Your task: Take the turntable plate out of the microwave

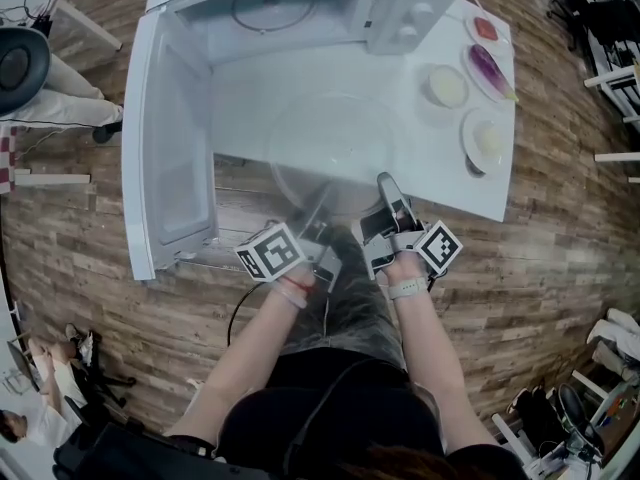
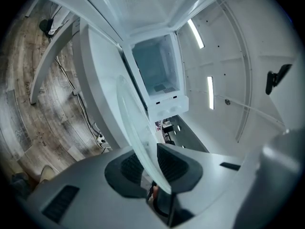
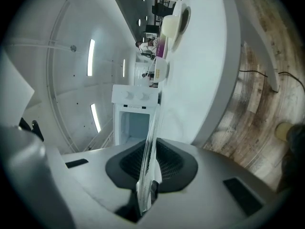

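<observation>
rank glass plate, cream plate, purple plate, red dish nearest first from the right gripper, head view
1. glass plate, held by the right gripper
2. cream plate, near right edge
3. purple plate, farther along that edge
4. red dish, far corner

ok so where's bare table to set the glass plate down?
Bare tabletop in front of the microwave, between its open door and the dishes; the turntable plate is over its near edge. Crowded: right side, four dishes.

Support: white rectangular table (image 1: pixel 240 98)
Far side: white microwave oven (image 1: pixel 300 8), door swung open left
Right side: four small round white dishes of food (image 1: pixel 447 86)
</observation>
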The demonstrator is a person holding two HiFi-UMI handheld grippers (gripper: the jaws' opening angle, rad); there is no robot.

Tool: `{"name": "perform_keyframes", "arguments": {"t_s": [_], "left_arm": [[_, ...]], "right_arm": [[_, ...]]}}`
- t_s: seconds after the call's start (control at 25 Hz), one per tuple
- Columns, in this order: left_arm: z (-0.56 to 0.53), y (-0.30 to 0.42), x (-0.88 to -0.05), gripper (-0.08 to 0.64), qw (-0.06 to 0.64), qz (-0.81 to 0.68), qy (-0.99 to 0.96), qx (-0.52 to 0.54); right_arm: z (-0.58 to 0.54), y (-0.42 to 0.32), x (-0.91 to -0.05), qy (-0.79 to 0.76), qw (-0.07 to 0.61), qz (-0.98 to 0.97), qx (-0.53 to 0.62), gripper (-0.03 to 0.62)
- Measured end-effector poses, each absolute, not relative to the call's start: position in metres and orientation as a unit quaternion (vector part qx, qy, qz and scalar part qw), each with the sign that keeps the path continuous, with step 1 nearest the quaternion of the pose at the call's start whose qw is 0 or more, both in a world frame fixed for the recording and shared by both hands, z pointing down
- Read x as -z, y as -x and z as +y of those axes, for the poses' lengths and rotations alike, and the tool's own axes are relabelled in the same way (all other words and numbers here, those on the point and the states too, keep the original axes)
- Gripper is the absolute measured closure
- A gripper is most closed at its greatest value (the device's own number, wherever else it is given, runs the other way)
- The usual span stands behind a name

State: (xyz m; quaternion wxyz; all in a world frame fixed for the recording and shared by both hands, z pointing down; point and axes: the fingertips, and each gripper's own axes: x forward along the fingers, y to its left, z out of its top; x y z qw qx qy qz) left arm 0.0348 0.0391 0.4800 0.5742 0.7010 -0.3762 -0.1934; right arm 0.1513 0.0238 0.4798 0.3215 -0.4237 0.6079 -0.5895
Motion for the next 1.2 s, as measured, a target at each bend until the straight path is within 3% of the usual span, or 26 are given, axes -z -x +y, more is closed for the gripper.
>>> {"name": "perform_keyframes", "arguments": {"t_s": [0.72, 1.2], "left_arm": [[0.049, -0.055, -0.493, 0.498, 0.604, -0.364, -0.685, 0.183], [0.052, -0.051, -0.509, 0.499, 0.614, -0.376, -0.671, 0.178]], "right_arm": [[0.042, -0.171, -0.496, 0.424, 0.336, 0.591, 0.598, 0.545], [0.05, -0.166, -0.512, 0.407, 0.311, 0.595, 0.62, 0.545]]}}
